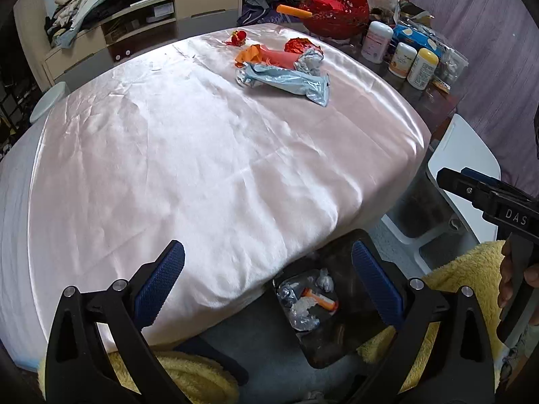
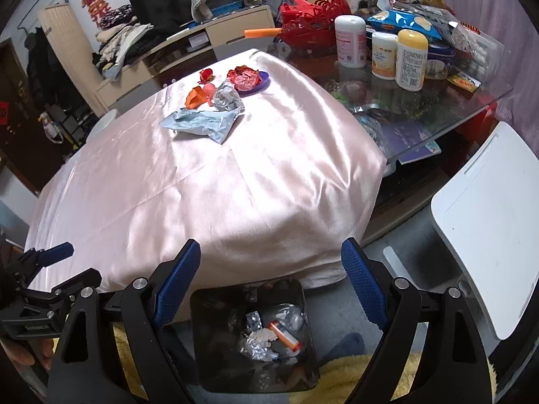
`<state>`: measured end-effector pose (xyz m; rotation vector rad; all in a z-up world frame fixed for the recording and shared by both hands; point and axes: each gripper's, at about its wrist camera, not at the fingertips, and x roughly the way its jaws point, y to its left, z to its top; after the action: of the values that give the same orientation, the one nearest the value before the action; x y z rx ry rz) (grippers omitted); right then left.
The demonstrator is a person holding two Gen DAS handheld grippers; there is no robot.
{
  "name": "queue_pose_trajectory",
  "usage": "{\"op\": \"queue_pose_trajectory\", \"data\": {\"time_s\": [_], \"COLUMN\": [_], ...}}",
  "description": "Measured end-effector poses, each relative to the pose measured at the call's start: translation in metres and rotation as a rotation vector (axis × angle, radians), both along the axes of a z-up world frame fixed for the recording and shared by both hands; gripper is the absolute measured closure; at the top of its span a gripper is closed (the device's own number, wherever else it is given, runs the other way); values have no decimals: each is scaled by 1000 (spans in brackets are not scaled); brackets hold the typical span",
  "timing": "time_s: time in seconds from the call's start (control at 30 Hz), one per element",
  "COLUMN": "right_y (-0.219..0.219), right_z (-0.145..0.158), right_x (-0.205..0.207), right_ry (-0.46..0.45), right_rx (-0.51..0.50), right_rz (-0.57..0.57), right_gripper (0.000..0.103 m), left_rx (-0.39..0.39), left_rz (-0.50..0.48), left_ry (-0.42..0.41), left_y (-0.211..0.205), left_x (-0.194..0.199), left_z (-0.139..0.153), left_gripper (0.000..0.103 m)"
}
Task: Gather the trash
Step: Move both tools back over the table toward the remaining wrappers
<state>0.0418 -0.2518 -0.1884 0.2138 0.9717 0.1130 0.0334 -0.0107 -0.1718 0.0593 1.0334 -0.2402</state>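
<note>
Both sets of jaws stand wide apart with nothing between them. The left gripper [image 1: 267, 282] hangs over the near edge of the worktop [image 1: 188, 155], which is draped in a shiny pale pink cloth [image 2: 215, 181]. The right gripper [image 2: 271, 281] hangs just off the near right corner, above a black bin [image 2: 252, 336] that stands on the floor against the cloth's hanging edge. In the bin lie crumpled foil, clear wrapping and a small orange tube [image 2: 284, 333].

The rest of the trash sits in one cluster toward the far right corner of the worktop, well apart from both grippers. Nearest is a pale blue wrapper [image 2: 202, 123], flattened and creased. Touching its far side is a ball of silver foil [image 2: 227, 99], and beside that an orange wrapper [image 2: 197, 96]. A crumpled red wrapper [image 2: 246, 79] rests on a small purple dish [image 2: 264, 79], and a little red sweet wrapper [image 2: 206, 74] lies apart, closer to the far edge.

Past the cloth's right edge the bare glass carries a tall white bottle [image 2: 350, 40], two smaller bottles with yellow caps [image 2: 412, 59], snack packets and a red basket [image 2: 303, 17]. A white chair [image 2: 488, 229] stands to the right of the bin.
</note>
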Motion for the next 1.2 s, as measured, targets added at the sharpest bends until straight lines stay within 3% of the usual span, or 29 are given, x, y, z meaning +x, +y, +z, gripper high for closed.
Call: {"op": "queue_pose_trajectory", "data": {"time_s": [0.17,0.4,0.6,0.87,1.13,1.2], "right_y": [2,7,22,44,56,59], "right_z": [-1,6,10,12,-5,-8], "right_x": [34,88,133,186,224,229], "right_ry": [27,13,-9,-20,14,19], "right_rx": [24,75,67,45,66,62], "right_rz": [13,37,65,123,144,151], "right_gripper": [17,17,18,50,55,64], "left_rx": [24,32,-3,-20,-22,-30], "left_rz": [14,60,67,37,11,9], "left_ry": [-33,-4,4,10,24,30], "left_y": [4,14,18,10,3,2], "left_x": [30,82,121,164,189,195], "left_z": [5,7,9,10,2,-1], "left_gripper": [9,9,11,30,34,34]}}
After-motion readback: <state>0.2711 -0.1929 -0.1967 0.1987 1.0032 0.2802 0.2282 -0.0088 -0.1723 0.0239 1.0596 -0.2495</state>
